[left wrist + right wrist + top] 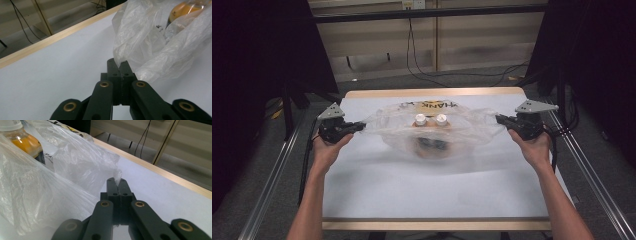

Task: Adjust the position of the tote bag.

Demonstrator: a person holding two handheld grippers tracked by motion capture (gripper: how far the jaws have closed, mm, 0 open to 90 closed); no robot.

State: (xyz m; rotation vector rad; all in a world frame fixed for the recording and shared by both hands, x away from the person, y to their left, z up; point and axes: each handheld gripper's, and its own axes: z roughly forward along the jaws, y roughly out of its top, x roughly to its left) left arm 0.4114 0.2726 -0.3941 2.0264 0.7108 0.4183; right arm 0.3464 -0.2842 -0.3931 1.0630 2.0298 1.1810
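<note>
1. Bag (432, 131) of clear plastic sits mid-bench (432, 195), two white-capped bottles (430, 120) inside.
2. Left gripper (357, 125) and right gripper (501, 119) are clamped on the bag's opposite edges.
3. Judgement: pull evenly, keeping bottles upright.

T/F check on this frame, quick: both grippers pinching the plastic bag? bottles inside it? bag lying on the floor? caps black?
1. Both grippers are shut on the plastic bag. True: the left gripper and the right gripper each clamp an edge of the film, jaws closed on it in both gripper views.
2. Two bottles sit inside the bag. True: two capped tops show side by side through the plastic.
3. The bag lies on the floor. False: it is over the white table, held between the grippers.
4. The bottle caps are black. False: they are white.
5. The left gripper holds a bottle directly. False: it holds only the bag's film.
</note>
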